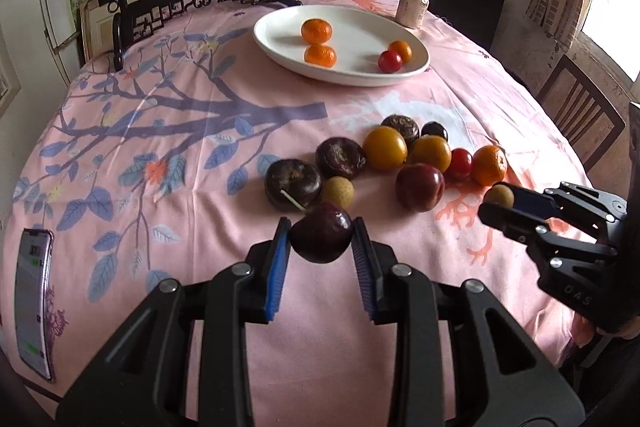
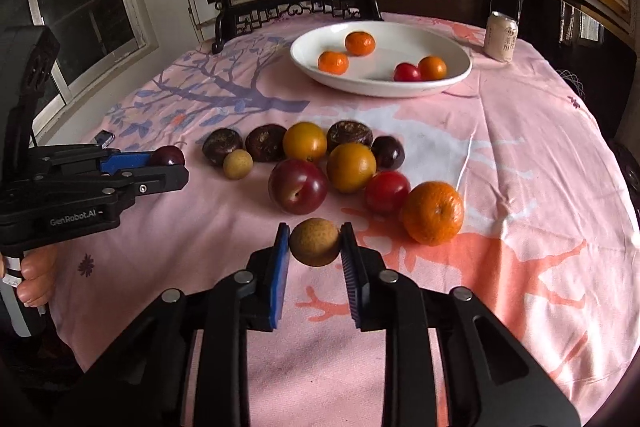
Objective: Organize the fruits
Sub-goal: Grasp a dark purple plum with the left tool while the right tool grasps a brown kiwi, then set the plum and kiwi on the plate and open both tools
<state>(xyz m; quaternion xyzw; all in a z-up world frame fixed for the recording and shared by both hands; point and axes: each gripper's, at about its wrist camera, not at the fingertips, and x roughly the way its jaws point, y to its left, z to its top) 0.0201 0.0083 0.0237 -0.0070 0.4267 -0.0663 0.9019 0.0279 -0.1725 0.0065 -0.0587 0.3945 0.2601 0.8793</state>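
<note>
My left gripper (image 1: 321, 227) is shut on a dark purple plum (image 1: 321, 237), held just above the pink cloth; it also shows in the right wrist view (image 2: 168, 157). My right gripper (image 2: 315, 233) is shut on a tan longan (image 2: 315, 242), also seen in the left wrist view (image 1: 499, 195). A white plate (image 1: 280, 45) at the far side holds two tangerines (image 1: 317, 30), a small orange fruit (image 1: 401, 50) and a red cherry tomato (image 1: 390, 61). A loose cluster of fruit lies mid-table: dark water chestnuts (image 1: 293, 183), yellow plums (image 1: 385, 148), a red plum (image 1: 419, 186), a tangerine (image 1: 489, 165).
A drink can (image 1: 413, 7) stands behind the plate at the right. A phone (image 1: 34, 303) lies near the table's left edge. A carved dark chair (image 1: 192, 7) with a round deer screen stands behind the table. A wooden chair (image 1: 580, 107) is at the right.
</note>
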